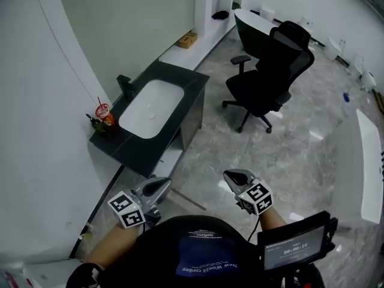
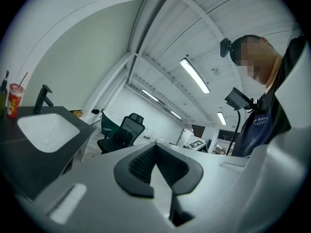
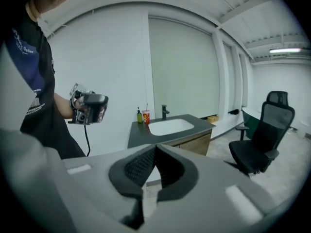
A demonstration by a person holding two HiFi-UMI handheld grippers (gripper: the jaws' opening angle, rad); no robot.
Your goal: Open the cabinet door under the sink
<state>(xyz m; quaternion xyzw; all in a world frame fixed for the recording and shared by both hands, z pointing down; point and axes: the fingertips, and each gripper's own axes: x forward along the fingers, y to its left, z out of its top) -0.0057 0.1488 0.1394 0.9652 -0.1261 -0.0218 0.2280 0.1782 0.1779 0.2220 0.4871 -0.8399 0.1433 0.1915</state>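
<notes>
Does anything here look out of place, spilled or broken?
Only a thin strip lies loose on the floor near the cabinet; I cannot tell what it is. Nothing looks spilled or broken.

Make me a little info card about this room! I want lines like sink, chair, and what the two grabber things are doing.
sink: white, set in a dark counter by the wall
tap: black, on the sink's wall side
red cup: has a straw, stands at the counter's end
green bottle: beside the red cup
cabinet: wood-coloured front under the counter, no gripper touching it
chair: black office chair, apart from the counter
left gripper: shut, empty, in the air
right gripper: shut, empty, in the air
</notes>
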